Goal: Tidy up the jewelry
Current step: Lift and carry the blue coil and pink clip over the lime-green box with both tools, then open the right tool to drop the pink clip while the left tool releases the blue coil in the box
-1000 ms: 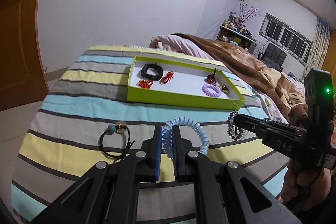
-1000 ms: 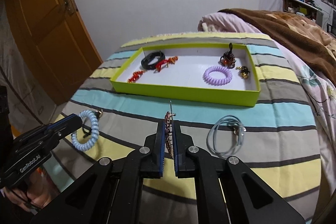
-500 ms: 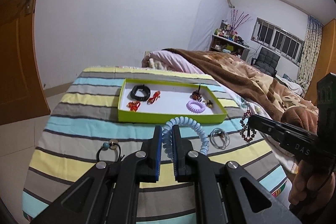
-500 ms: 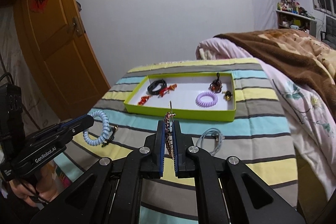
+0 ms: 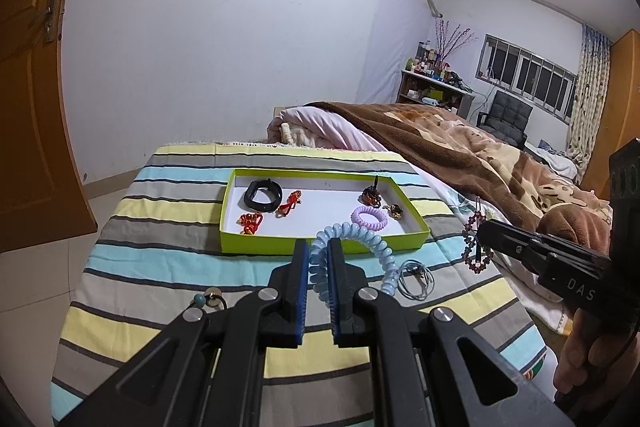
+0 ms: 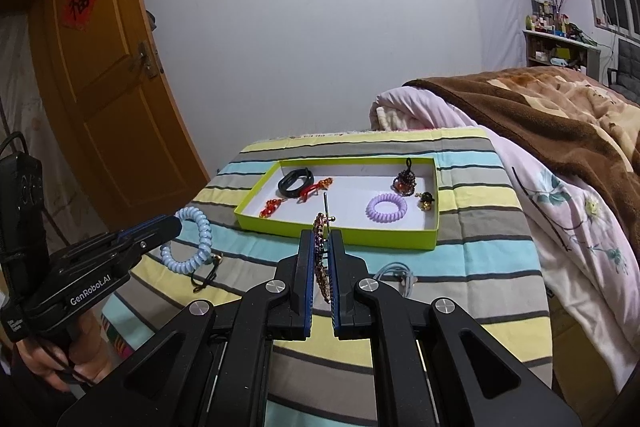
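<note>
While its blue-padded fingers (image 5: 301, 291) clamp one arc of the pale blue coil bracelet (image 5: 360, 247), the left gripper (image 5: 318, 259) holds it in the air, the loop curving off toward 2 o'clock and covering part of the lime tray's (image 5: 280, 247) near wall. The right gripper (image 6: 321, 251) is likewise closed on a dark beaded bracelet (image 6: 321, 259), seen edge-on between the pads so its shape is hard to read; in the left view it dangles as a beaded loop (image 5: 474, 247) at 3 o'clock, its upper part hidden behind the gripper tip.

Beyond both, the tray sits on the striped cloth (image 6: 480, 267) at 12 o'clock, holding a black band (image 6: 295, 182), two red charms (image 6: 314, 187), a lilac coil tie (image 6: 386, 207), a dark beaded pendant (image 6: 405, 183) and a small dark-and-gold piece (image 6: 426, 202) too small to identify. On the cloth just past the right fingers lies a grey cord loop (image 6: 394, 277), half covered by the gripper. A black hair tie with a teal bead (image 5: 206, 301) lies at 9 o'clock of the left fingers, mostly hidden behind the gripper body. At 2 o'clock a brown blanket (image 6: 540, 115) covers the bed.
</note>
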`<state>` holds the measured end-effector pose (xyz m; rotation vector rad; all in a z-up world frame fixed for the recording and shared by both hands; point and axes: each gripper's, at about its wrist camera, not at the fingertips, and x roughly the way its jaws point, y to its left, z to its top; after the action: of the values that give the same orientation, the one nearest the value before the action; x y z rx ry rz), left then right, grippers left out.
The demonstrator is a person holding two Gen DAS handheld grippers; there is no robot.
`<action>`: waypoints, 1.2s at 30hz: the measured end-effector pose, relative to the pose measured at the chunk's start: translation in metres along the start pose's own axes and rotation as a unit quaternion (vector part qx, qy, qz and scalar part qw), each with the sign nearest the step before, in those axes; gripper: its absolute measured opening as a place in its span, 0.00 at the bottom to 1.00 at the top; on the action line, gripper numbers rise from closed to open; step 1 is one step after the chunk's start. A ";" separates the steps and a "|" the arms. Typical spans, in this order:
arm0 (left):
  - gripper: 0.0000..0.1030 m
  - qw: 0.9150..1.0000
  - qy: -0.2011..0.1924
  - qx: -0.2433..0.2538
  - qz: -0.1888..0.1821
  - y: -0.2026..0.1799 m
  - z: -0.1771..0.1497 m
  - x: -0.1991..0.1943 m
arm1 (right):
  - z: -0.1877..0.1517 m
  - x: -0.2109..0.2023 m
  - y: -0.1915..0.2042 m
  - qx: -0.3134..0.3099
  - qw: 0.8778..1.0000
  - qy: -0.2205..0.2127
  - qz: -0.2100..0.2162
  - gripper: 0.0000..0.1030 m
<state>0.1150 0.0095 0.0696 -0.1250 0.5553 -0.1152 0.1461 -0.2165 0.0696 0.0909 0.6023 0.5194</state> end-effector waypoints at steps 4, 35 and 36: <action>0.09 1.000 0.001 0.007 0.004 0.000 0.005 0.009 | 0.004 0.007 -0.001 -0.007 1.000 0.003 -0.002 0.06; 0.09 0.998 0.043 0.031 0.034 0.024 0.045 0.148 | 0.054 0.166 -0.046 -0.024 0.997 0.063 -0.023 0.06; 0.09 0.998 0.049 0.030 0.033 0.025 0.044 0.153 | 0.054 0.172 -0.048 -0.023 0.997 0.069 -0.024 0.06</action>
<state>0.2693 0.0164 0.0235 -0.0416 0.6533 -0.0739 0.3187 -0.1702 0.0138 -0.0030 0.7246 0.4963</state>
